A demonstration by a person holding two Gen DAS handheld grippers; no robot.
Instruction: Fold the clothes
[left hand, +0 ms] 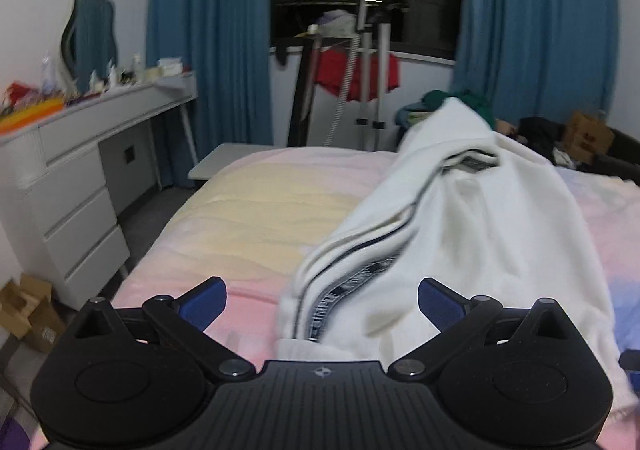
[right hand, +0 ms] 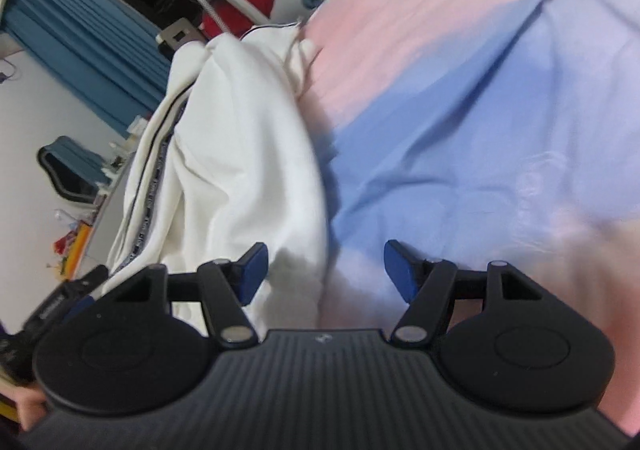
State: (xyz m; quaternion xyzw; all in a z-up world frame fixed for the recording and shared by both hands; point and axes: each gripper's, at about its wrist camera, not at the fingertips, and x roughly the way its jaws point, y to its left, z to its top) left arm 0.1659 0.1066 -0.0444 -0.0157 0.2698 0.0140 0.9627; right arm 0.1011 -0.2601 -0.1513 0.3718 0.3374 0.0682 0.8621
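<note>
White knit garment, trimmed with a dark lettered band, is seen lying bunched on the bed, over a pastel pink, yellow and blue cover. Its long axis is judged to run away from both cameras, from the near edge toward the window end. The left gripper is held with fingers spread wide and nothing between them; the near hem of the garment lies just ahead, between them and slightly right of centre. The right gripper is likewise spread and empty, with the garment's edge to its left, at the left finger. Both are near the hem; the left is judged better centred for a first grasp.
</note>
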